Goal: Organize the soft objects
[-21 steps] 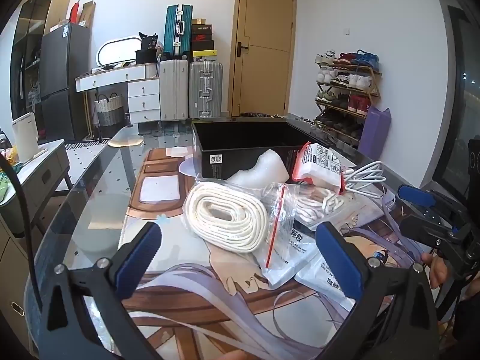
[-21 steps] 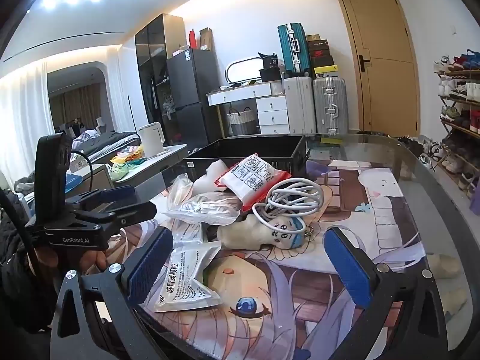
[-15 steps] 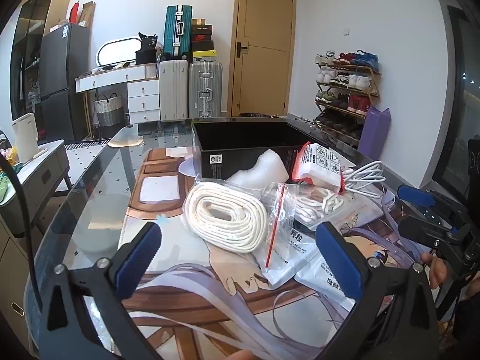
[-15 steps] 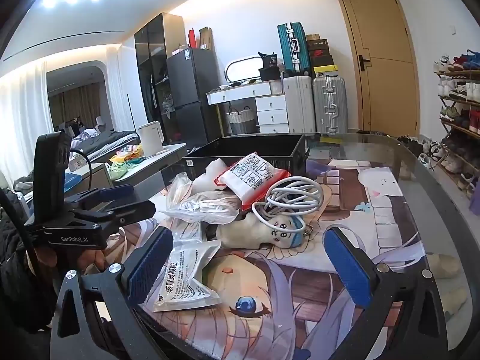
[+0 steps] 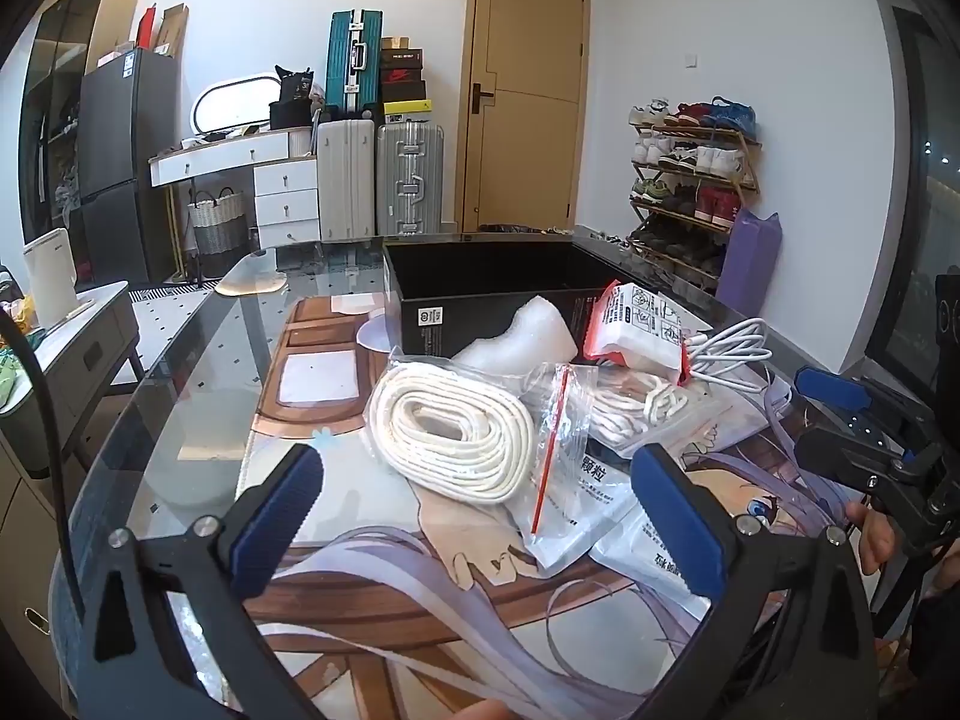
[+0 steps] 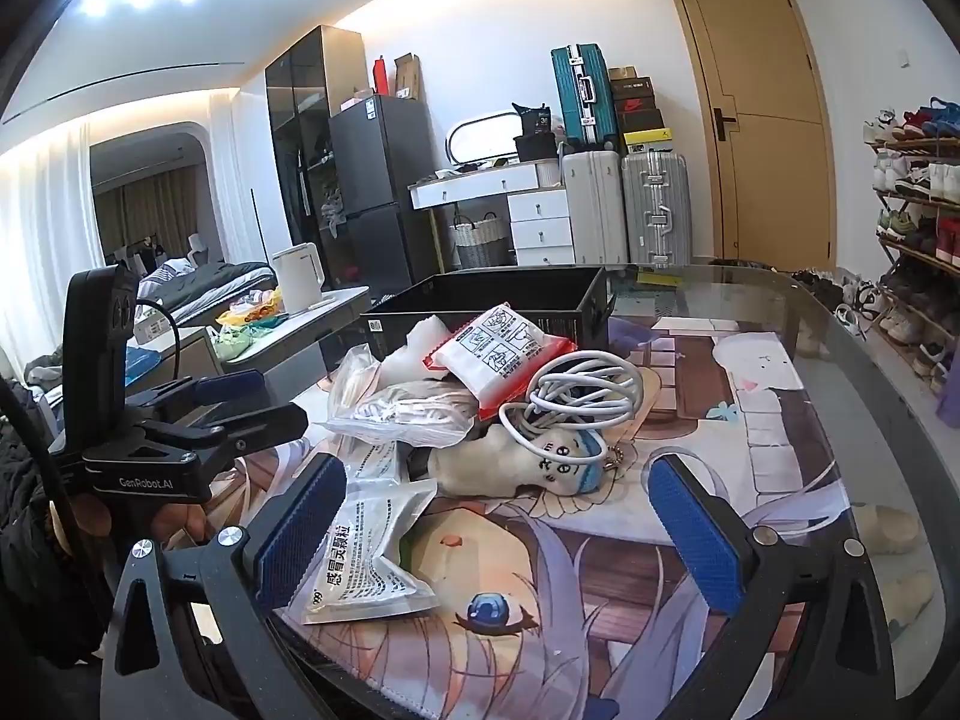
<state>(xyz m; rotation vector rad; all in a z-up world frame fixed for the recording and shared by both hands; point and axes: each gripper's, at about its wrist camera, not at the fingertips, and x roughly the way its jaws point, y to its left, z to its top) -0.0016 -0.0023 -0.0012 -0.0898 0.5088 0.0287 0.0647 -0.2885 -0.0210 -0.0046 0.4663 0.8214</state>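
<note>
A pile of soft things lies on the printed mat. In the left wrist view, a coil of white rope (image 5: 456,432) sits just ahead of my open left gripper (image 5: 474,516), beside a zip bag of rope (image 5: 624,408), a white foam piece (image 5: 528,336), a red-and-white packet (image 5: 636,330) and white sachets (image 5: 576,498). In the right wrist view, my open right gripper (image 6: 498,534) faces a plush toy (image 6: 528,462) under a coiled white cable (image 6: 576,390), with a sachet (image 6: 366,570) by its left finger. Nothing is between either pair of fingers. The black box (image 5: 492,294) stands behind the pile.
The mat lies on a glass table (image 5: 198,372) whose curved edge runs on the left. The right gripper (image 5: 834,420) shows at the right edge of the left wrist view, with a hand under it. Suitcases (image 5: 378,180), drawers and a shoe rack (image 5: 690,180) stand beyond.
</note>
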